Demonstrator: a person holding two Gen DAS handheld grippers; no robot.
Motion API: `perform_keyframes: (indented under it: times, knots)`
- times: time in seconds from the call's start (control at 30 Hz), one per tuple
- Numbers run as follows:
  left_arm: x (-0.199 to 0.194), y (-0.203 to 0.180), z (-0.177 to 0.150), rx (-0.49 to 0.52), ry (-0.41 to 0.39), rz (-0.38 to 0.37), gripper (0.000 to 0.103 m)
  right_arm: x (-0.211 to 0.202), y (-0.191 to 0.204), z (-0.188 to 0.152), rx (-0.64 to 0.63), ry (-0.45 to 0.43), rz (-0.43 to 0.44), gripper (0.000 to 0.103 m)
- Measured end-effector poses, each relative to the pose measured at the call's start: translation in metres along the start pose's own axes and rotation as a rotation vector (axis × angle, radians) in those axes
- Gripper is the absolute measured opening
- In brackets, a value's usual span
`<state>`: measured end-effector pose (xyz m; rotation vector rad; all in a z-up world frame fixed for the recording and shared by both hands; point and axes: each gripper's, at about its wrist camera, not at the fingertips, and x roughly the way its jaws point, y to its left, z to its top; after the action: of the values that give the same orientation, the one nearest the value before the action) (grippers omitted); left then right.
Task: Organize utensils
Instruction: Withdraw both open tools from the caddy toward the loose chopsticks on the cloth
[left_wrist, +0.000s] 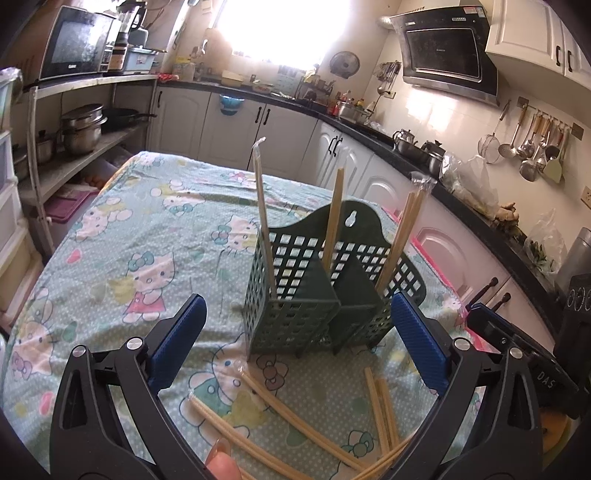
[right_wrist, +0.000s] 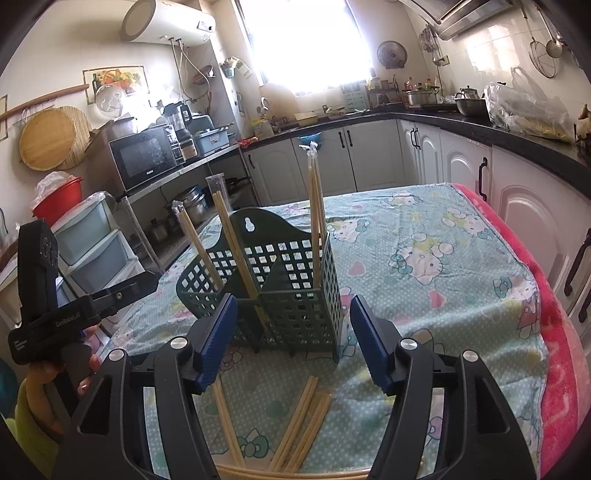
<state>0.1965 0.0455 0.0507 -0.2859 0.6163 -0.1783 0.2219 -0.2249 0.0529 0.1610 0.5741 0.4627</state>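
Observation:
A dark green slotted utensil caddy (left_wrist: 295, 317) (right_wrist: 295, 291) stands upright on the cartoon-print tablecloth (left_wrist: 129, 229). Three plastic-wrapped pairs of wooden chopsticks (left_wrist: 336, 218) (right_wrist: 316, 206) stand in its compartments, leaning outward. More loose chopsticks (left_wrist: 380, 406) (right_wrist: 303, 424) lie on the cloth in front of the caddy, under both grippers. My left gripper (left_wrist: 298, 306) is wide open just short of the caddy and grips nothing. My right gripper (right_wrist: 293, 304) is open too, facing the caddy's front corner with nothing between its pads. Each gripper shows in the other's view: the right (left_wrist: 517, 343), the left (right_wrist: 74, 306).
White kitchen cabinets (left_wrist: 236, 125) and a black counter (right_wrist: 480, 129) wrap around the table's far side. A shelf rack with pots and a microwave (right_wrist: 144, 155) stands on the other side. A red blanket edge (right_wrist: 554, 332) hangs off the table. A fingertip (left_wrist: 221, 461) shows at the bottom.

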Motion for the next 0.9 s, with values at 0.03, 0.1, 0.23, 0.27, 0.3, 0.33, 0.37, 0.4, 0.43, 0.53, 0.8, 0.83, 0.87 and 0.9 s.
perform_keyframes:
  times: [0.03, 0.1, 0.23, 0.27, 0.3, 0.33, 0.37, 0.4, 0.43, 0.53, 0.8, 0.83, 0.87, 0.9]
  knots:
    - [0.000, 0.001, -0.001, -0.002, 0.005, 0.001, 0.092, 0.000, 0.000, -0.001, 0.000, 0.003, 0.000, 0.062]
    - [0.000, 0.005, -0.005, -0.014, 0.015, 0.005, 0.092, 0.000, 0.000, -0.003, -0.001, 0.007, 0.001, 0.063]
    - [-0.001, 0.012, -0.012, -0.031, 0.029, 0.018, 0.092, -0.002, 0.001, -0.007, -0.004, 0.013, 0.002, 0.063]
    - [-0.001, 0.013, -0.013, -0.034, 0.030, 0.020, 0.092, -0.003, 0.001, -0.009, -0.004, 0.016, 0.003, 0.064]
    - [-0.002, 0.015, -0.015, -0.038, 0.034, 0.023, 0.092, -0.003, 0.001, -0.010, -0.004, 0.018, 0.002, 0.064]
    - [-0.002, 0.016, -0.016, -0.042, 0.036, 0.027, 0.092, -0.003, 0.001, -0.011, -0.003, 0.020, 0.003, 0.064]
    - [-0.002, 0.017, -0.017, -0.045, 0.038, 0.030, 0.092, -0.003, 0.001, -0.013, -0.004, 0.024, 0.004, 0.064]
    - [-0.002, 0.018, -0.019, -0.048, 0.041, 0.032, 0.092, -0.003, 0.002, -0.015, -0.005, 0.028, 0.004, 0.064]
    - [-0.002, 0.019, -0.020, -0.052, 0.045, 0.033, 0.092, -0.003, 0.002, -0.016, -0.007, 0.031, 0.004, 0.064]
    - [-0.002, 0.021, -0.024, -0.054, 0.053, 0.037, 0.092, -0.003, 0.001, -0.021, -0.009, 0.043, 0.003, 0.064]
    - [0.002, 0.025, -0.038, -0.059, 0.084, 0.053, 0.092, -0.007, -0.001, -0.034, -0.010, 0.071, -0.019, 0.066]
    - [0.002, 0.025, -0.039, -0.061, 0.088, 0.055, 0.092, -0.007, -0.001, -0.036, -0.010, 0.074, -0.023, 0.066]
    - [0.002, 0.026, -0.040, -0.061, 0.091, 0.057, 0.092, -0.008, -0.002, -0.038, -0.011, 0.078, -0.027, 0.067]
    - [0.003, 0.026, -0.042, -0.061, 0.094, 0.059, 0.092, -0.008, -0.003, -0.040, -0.012, 0.081, -0.031, 0.067]
